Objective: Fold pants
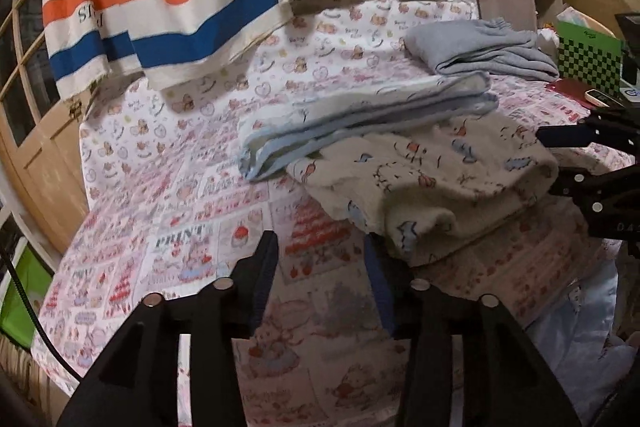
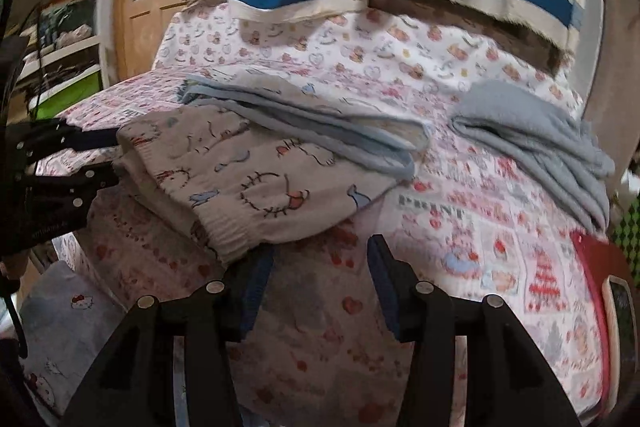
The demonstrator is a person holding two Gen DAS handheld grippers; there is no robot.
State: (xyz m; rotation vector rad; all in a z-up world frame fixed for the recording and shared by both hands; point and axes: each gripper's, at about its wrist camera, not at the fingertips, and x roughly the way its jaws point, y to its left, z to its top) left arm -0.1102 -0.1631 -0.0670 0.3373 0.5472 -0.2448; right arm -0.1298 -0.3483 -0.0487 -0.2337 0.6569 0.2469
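My left gripper [image 1: 320, 259] stands open over the sheet [image 1: 168, 163], nothing between its jaws, with the right finger's tip just beside the near edge of the pants [image 1: 432, 183]. My right gripper [image 2: 320, 259] is open too, empty, its left finger close under the ribbed cuff [image 2: 232, 239].

The pants, cream with a cartoon print, lie in a thick folded bundle on the near part of the bed, between my two grippers. Their far edge is tucked under a pale blue blanket [image 1: 360, 115], which overlaps them. A grey garment [image 1: 480, 47] sits well apart at the far right.

I judge the fold to be mostly made, and the risks come from how loose it is. The fabric is plush and springy, so the top layer may creep open once nothing presses on it. If I pinch only the cuff, I would drag one layer and skew the bundle. Because the blanket lies across the far edge, any pull toward me could haul it along or undo the pants beneath. My grippers also face each other closely across the bundle and could collide.
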